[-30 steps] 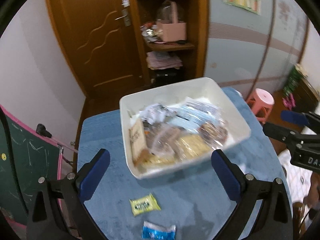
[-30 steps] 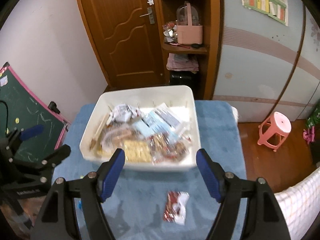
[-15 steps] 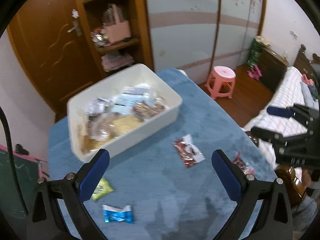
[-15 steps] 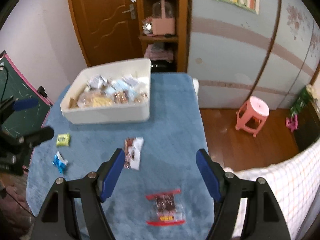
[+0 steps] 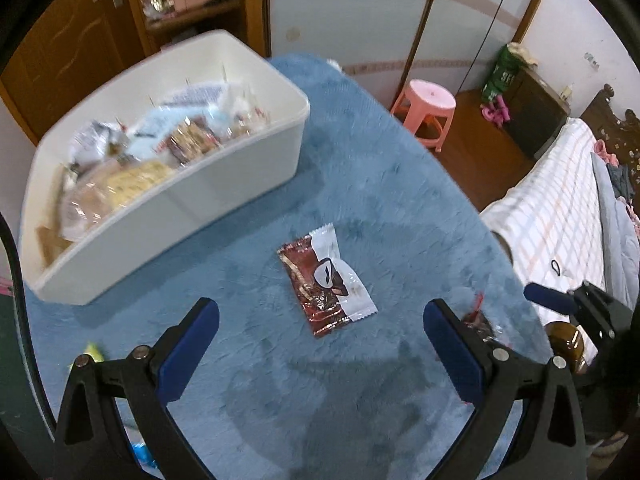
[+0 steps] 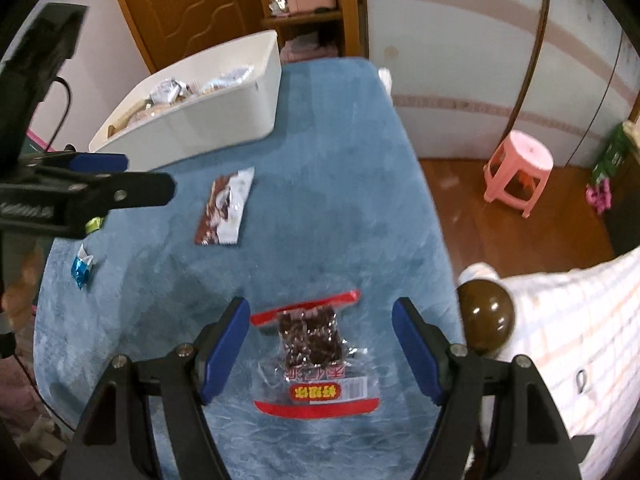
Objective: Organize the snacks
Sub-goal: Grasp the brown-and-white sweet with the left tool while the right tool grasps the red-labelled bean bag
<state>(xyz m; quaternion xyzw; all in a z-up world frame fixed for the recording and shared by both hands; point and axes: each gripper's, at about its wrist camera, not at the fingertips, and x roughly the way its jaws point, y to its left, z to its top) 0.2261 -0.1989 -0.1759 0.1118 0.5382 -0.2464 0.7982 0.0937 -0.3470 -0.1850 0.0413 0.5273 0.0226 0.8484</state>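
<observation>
A white bin (image 5: 224, 176) full of wrapped snacks stands at the back of the blue table; it also shows in the right wrist view (image 6: 224, 108). My left gripper (image 5: 320, 320) is open above a dark red and white snack packet (image 5: 326, 280), also seen in the right wrist view (image 6: 226, 208). My right gripper (image 6: 320, 320) is open around a clear packet with red bands (image 6: 316, 356), its jaws on either side. That packet's edge shows in the left wrist view (image 5: 478, 322).
A yellow-green candy (image 6: 94, 224) and a blue candy (image 6: 82, 268) lie at the table's left side. A pink stool (image 6: 518, 168) stands on the floor to the right. A bed with a checked sheet (image 5: 560, 220) adjoins the table's right edge.
Both grippers have pulled back from the bin and swung toward the loose packets. The red and white packet now lies between the left jaws, the clear packet between the right jaws.
</observation>
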